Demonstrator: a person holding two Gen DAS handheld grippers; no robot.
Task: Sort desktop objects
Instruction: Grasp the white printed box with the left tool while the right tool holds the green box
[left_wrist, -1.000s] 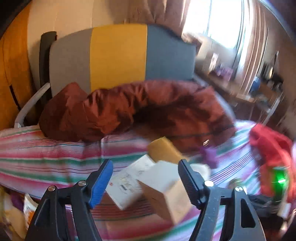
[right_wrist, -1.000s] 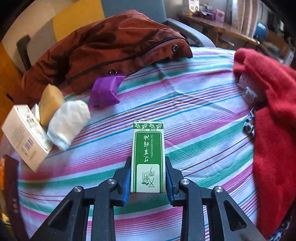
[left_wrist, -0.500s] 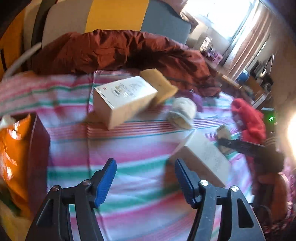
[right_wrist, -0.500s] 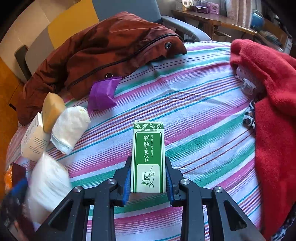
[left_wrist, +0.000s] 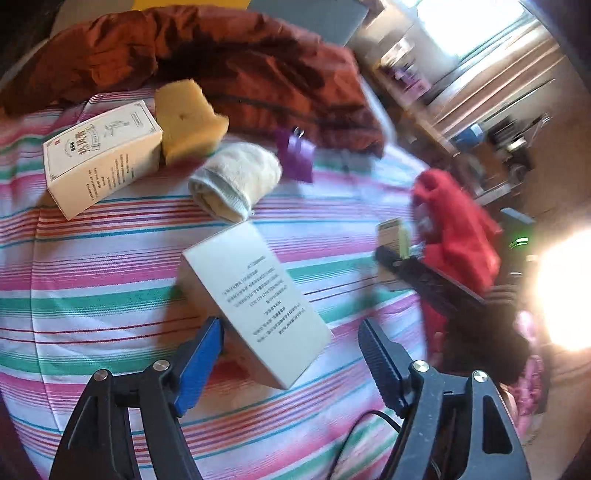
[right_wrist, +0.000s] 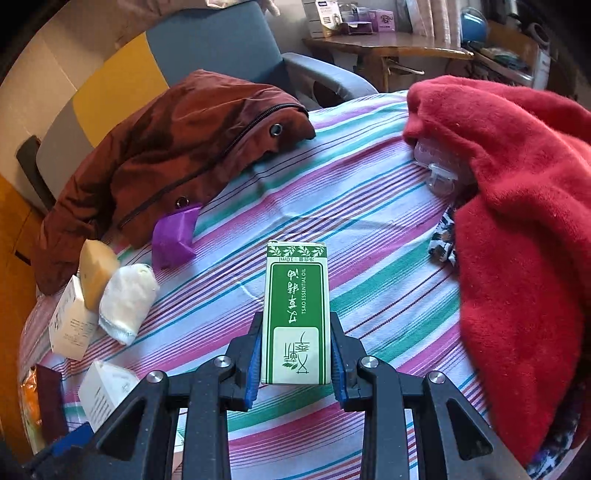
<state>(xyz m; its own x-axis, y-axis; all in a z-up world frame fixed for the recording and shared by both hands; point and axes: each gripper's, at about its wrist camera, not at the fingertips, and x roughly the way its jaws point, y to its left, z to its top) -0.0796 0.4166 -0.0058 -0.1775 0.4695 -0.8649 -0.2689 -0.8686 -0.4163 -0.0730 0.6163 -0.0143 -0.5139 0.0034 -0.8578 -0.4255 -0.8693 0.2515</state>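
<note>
A white carton with small print (left_wrist: 255, 302) lies tilted on the striped tablecloth (left_wrist: 92, 277), between the jaws of my left gripper (left_wrist: 291, 326). Those jaws are opening; the left pad is close to the carton and the right pad stands well off it. In the right wrist view the same carton (right_wrist: 99, 395) shows at the lower left. My right gripper (right_wrist: 296, 323) is shut on a green essential-oil box (right_wrist: 295, 314), held above the cloth. That gripper and its box (left_wrist: 393, 236) also appear at the right of the left wrist view.
At the back left lie a labelled cream box (left_wrist: 99, 155), a yellow sponge (left_wrist: 188, 114), a rolled white cloth (left_wrist: 236, 177) and a purple pouch (left_wrist: 297, 155). A brown jacket (right_wrist: 177, 140) covers the far side, a red sweater (right_wrist: 517, 221) the right. A dark box (right_wrist: 48, 398) sits at the left edge.
The left gripper has swung down over the table and its jaws have spread; the white carton it carried now rests on the cloth. The right gripper has shifted a little, still gripping the green box.
</note>
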